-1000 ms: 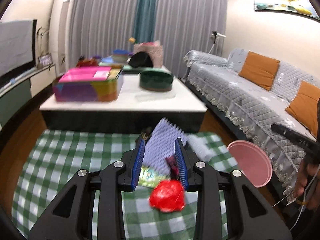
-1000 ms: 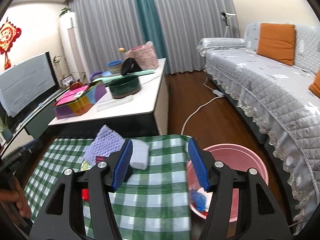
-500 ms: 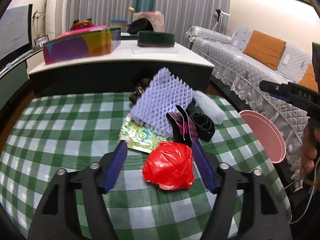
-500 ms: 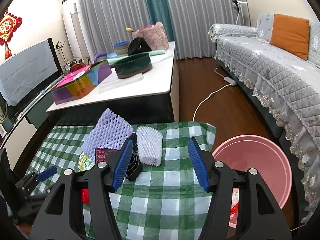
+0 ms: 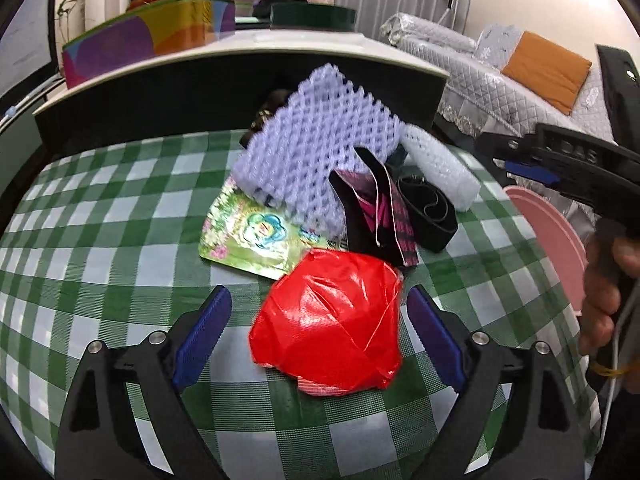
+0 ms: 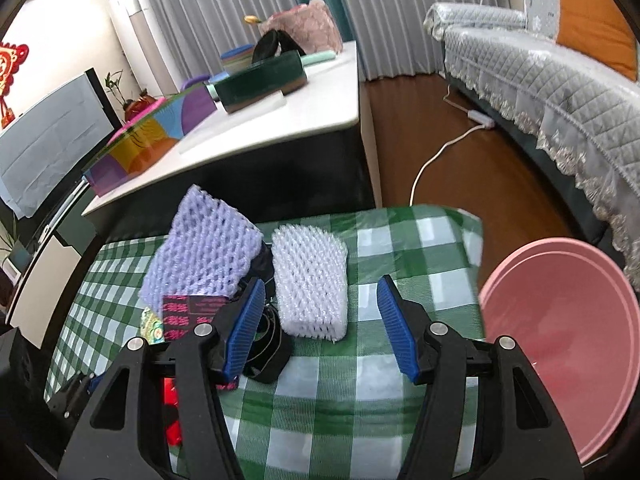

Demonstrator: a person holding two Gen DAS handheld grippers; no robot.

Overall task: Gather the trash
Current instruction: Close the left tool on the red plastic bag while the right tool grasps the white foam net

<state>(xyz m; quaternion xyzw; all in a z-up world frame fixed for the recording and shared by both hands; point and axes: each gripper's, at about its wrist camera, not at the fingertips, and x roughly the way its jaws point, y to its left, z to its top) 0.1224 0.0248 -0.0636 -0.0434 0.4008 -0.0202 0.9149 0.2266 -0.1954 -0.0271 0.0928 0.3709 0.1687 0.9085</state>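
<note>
Grey curtains [image 6: 224,4], quilted grey sofa [image 6: 560,92] with orange cushion [image 6: 596,36], wooden floor [image 6: 420,120].

Left wrist view low, close over red bag [image 5: 328,316]; right wrist view higher, farther back; both share purple net [image 5: 320,140] [image 6: 204,256].

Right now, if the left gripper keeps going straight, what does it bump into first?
Most likely the red plastic bag. It lies on the green checked cloth between the left gripper's open fingers, closer than the other trash. Exact depth is hard to judge.
</note>
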